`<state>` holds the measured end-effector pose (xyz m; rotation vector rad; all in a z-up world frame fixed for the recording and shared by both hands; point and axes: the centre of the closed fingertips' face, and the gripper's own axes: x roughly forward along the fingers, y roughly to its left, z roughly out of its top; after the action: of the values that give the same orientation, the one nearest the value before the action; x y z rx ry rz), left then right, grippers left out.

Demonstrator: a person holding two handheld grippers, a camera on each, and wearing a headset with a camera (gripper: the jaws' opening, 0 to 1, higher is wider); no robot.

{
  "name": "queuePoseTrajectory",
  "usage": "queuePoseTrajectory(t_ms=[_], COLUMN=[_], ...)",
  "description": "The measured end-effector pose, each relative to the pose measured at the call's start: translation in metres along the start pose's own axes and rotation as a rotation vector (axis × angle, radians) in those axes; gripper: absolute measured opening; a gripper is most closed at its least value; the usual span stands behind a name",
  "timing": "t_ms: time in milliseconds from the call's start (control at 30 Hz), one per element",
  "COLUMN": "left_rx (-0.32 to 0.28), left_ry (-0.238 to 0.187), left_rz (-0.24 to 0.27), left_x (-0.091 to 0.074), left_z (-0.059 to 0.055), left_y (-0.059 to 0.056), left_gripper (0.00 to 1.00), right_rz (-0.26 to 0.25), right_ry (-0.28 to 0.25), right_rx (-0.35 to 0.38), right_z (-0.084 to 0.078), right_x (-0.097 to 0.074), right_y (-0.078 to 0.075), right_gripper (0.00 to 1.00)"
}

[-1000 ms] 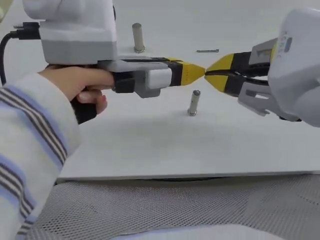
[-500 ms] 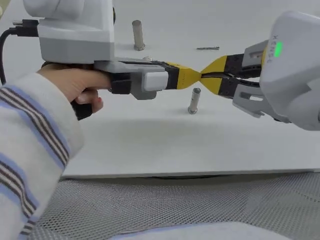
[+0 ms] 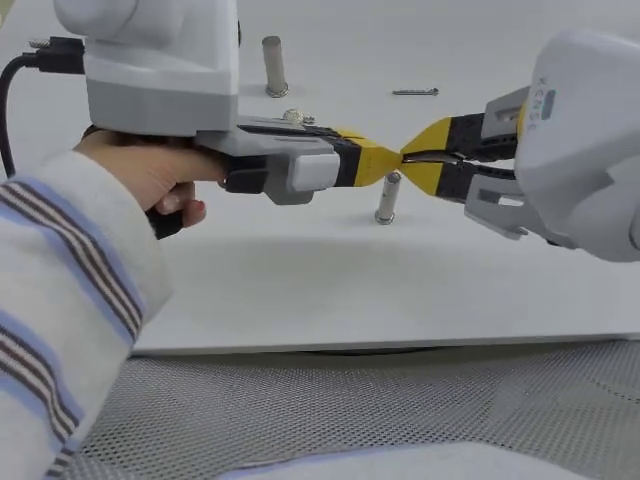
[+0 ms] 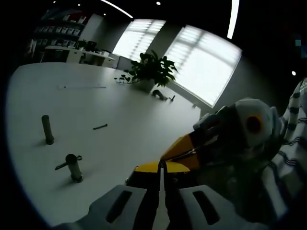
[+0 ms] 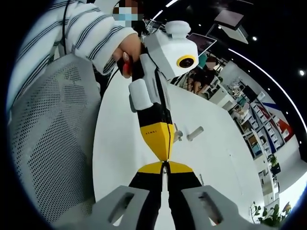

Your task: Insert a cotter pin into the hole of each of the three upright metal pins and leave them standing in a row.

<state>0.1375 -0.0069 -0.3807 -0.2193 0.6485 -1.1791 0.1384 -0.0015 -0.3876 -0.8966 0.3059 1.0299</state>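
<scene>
My left gripper (image 3: 388, 160) and right gripper (image 3: 412, 160) are both shut, and their yellow tips meet point to point above the white table (image 3: 300, 280). I see nothing held between either pair of jaws. One bare upright metal pin (image 3: 387, 198) stands just below and behind the touching tips. Another bare pin (image 3: 273, 66) stands at the far left. Over the left gripper's body peeks the top of a third pin (image 3: 292, 117); this pin (image 4: 73, 166) has a cotter pin through it. A loose cotter pin (image 3: 415, 92) lies at the back.
The table's front edge (image 3: 380, 348) runs across below the grippers, with grey mesh fabric (image 3: 330, 415) in front of it. A striped sleeve (image 3: 60, 300) and hand hold the left gripper. A potted plant (image 4: 151, 72) stands at the table's far end.
Both grippers have stayed tip to tip and sunk slightly towards the near pin. The head camera has shifted a little.
</scene>
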Motion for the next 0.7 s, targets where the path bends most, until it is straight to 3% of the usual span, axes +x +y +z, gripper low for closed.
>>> queuePoseTrajectory(t_ms=[133,267,333,433,600,700], left_rx=[0.014,0.102,0.128,0.218,0.322,0.352], left_ry=[-0.014,-0.038,-0.033,-0.021,-0.008,-0.004], left_rz=[0.006,0.020,0.029,0.032,-0.006,-0.030], left_x=[-0.003,-0.007,-0.009,-0.011,-0.013,-0.014], left_z=[0.003,0.012,0.014,0.015,0.017,0.016], left_y=[0.002,0.002,0.001,0.003,-0.005,-0.009], left_gripper=[0.00,0.00,0.00,0.00,0.00,0.00], right_rz=[-0.010,-0.008,-0.008,-0.011,0.044,0.070], right_ry=[0.008,0.010,0.016,0.018,-0.065,-0.116], right_rx=[0.026,0.078,0.105,0.159,0.314,0.396], right_z=[-0.004,-0.009,-0.012,-0.014,-0.007,-0.002], right_x=[-0.001,-0.001,0.000,-0.001,-0.003,-0.005], right_y=[-0.002,-0.004,-0.006,-0.008,-0.006,-0.006], right_gripper=[0.05,0.07,0.08,0.13,0.12,0.12])
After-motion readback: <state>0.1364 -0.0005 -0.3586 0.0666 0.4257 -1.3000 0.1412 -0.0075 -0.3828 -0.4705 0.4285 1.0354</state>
